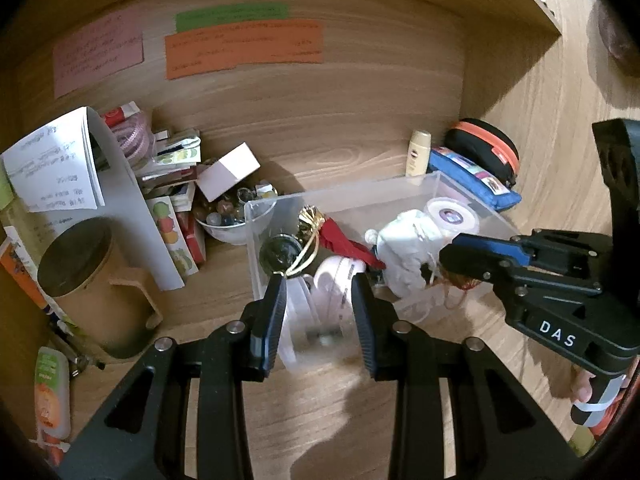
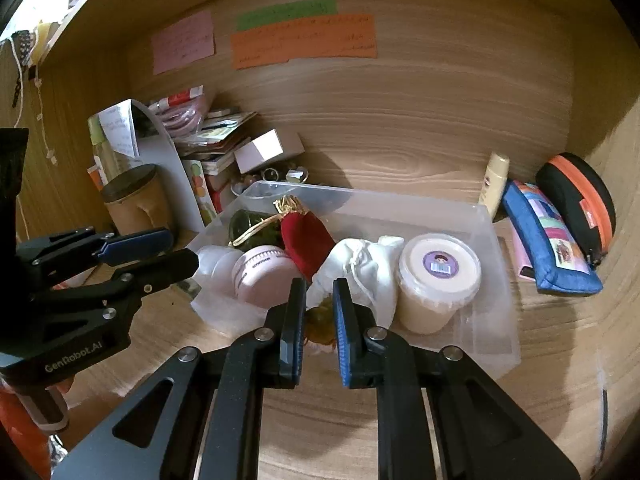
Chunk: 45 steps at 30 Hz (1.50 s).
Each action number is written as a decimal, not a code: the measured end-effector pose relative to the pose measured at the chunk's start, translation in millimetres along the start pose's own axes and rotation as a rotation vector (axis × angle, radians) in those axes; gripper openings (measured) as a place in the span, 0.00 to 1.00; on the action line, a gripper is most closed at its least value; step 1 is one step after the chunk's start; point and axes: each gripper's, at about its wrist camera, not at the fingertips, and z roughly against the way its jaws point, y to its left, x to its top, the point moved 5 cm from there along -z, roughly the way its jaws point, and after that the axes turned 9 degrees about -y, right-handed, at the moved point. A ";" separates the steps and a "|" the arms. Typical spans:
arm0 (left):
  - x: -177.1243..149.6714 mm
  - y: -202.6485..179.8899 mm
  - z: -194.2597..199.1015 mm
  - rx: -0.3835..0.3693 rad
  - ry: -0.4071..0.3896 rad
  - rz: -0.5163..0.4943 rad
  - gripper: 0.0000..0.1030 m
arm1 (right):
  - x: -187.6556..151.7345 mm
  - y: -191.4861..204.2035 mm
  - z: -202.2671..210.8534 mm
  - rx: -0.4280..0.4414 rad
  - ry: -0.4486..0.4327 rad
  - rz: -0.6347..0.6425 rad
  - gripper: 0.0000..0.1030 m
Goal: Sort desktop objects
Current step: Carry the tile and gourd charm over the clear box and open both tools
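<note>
A clear plastic bin [image 2: 496, 272] sat on the wooden table [image 2: 400, 432], open-topped. Inside, from left to right in the right wrist view, lay a dark green jar [image 2: 248, 224], a pale pink round container [image 2: 264, 276], a red velvet pouch [image 2: 308, 244] tied with gold cord, a crumpled white drawstring bag [image 2: 360, 268] and an upright lidded cream tub [image 2: 438, 280].

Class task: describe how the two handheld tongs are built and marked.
Both tongs are matte black angular frames with triangular cut-outs and silver rivets; the finger pads are ribbed, some blue. The left tongs carry "GenRobot.AI" in pale lettering; the right tongs show "DAS" in white. Each handle has a pale band.
</note>
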 end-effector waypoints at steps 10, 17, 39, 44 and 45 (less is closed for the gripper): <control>1.3 5.1 -15.7 -0.002 0.021 0.014 0.32 | -4.9 -0.7 -34.0 0.028 0.071 0.022 0.12; -16.2 -5.4 0.9 -0.019 0.041 -0.067 0.32 | -3.1 -2.9 -36.0 0.062 0.080 0.013 0.12; -74.1 -28.3 -47.5 0.013 0.282 -0.109 0.44 | 7.5 -17.6 -5.5 0.097 -0.006 0.008 0.34; -77.9 -35.5 -50.2 0.048 0.296 -0.124 0.43 | 6.1 -20.6 -2.2 0.136 -0.015 0.005 0.35; -77.4 -35.7 -49.9 0.057 0.295 -0.118 0.42 | 5.5 -20.8 -1.6 0.144 -0.017 0.004 0.35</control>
